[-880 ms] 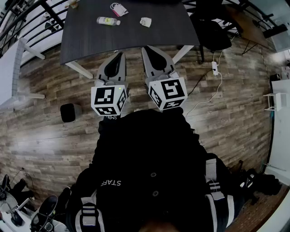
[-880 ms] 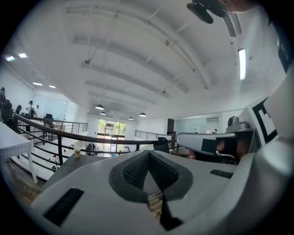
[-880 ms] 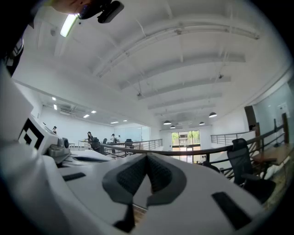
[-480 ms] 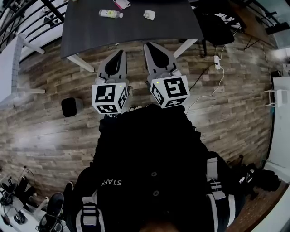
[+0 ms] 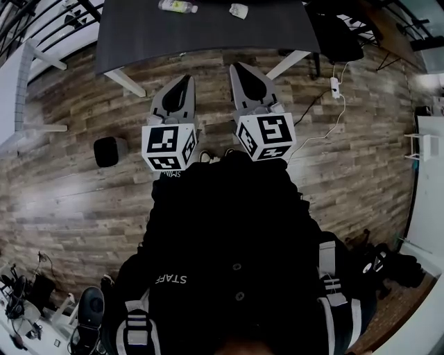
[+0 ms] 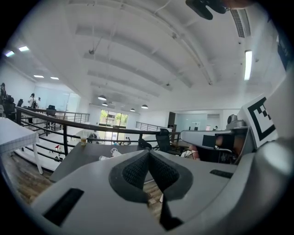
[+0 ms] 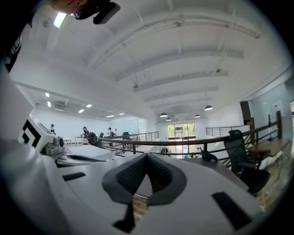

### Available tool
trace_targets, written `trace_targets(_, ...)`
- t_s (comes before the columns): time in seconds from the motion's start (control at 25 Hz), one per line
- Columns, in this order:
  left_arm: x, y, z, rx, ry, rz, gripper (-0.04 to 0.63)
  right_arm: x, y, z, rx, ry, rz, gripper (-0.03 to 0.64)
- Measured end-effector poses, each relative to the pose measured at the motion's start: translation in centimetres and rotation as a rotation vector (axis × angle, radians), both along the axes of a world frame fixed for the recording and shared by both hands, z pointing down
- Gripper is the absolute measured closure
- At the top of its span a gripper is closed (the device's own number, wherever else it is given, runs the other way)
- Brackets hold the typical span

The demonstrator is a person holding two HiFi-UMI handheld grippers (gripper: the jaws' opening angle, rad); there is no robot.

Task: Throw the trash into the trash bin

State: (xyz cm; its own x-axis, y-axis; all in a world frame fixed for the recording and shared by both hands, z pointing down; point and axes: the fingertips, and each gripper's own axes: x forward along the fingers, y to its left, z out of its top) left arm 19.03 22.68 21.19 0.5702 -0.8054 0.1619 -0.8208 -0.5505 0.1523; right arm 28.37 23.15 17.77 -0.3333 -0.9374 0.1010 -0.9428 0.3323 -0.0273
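Both grippers are held side by side over the wooden floor, pointing at a dark grey table [image 5: 208,35]. My left gripper [image 5: 182,83] is shut with nothing in it, its pads meeting in the left gripper view [image 6: 148,154]. My right gripper [image 5: 244,71] is shut and empty too, and its pads touch in the right gripper view [image 7: 146,157]. On the far part of the table lie a small clear bottle [image 5: 177,6] and a crumpled white piece of trash [image 5: 238,10]. A small black trash bin [image 5: 109,151] stands on the floor to the left of my left gripper.
A black office chair [image 5: 340,35] sits at the table's right end. A white cable with a plug block [image 5: 334,87] trails over the floor on the right. A white table [image 5: 14,90] and a railing [image 6: 69,126] are on the left. White shelving [image 5: 423,149] stands at the far right.
The table and the things on it have slid toward the top edge of the head view, and a pink item has left the frame. Both grippers stay shut, side by side.
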Motion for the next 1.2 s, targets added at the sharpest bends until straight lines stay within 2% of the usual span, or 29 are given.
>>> trace_targets(0.4, -2.0, 0.1, 3.0, -0.063, -0.012, 0.005, 0.594, -0.2, 0.2, 2.6, -0.051, 0.026, 0.039, 0.603)
trace_targets(0.68, -1.9, -2.2, 4.7, -0.087, -0.015, -0.019, 0.594, 1.3, -3.3, 3.5, -0.051, 0.02, 0.054, 0.603)
trace_targets(1.0, -2.2, -9.9, 4.9, -0.085, -0.034, -0.092, 0.594, 1.5, -11.8, 3.6, -0.042, 0.005, 0.0, 0.603)
trace_targets(1.2, 0.4, -17.1, 4.4, -0.081, -0.01, -0.052, 0.594, 3.0, -18.9, 3.8, -0.057, 0.009, -0.023, 0.603)
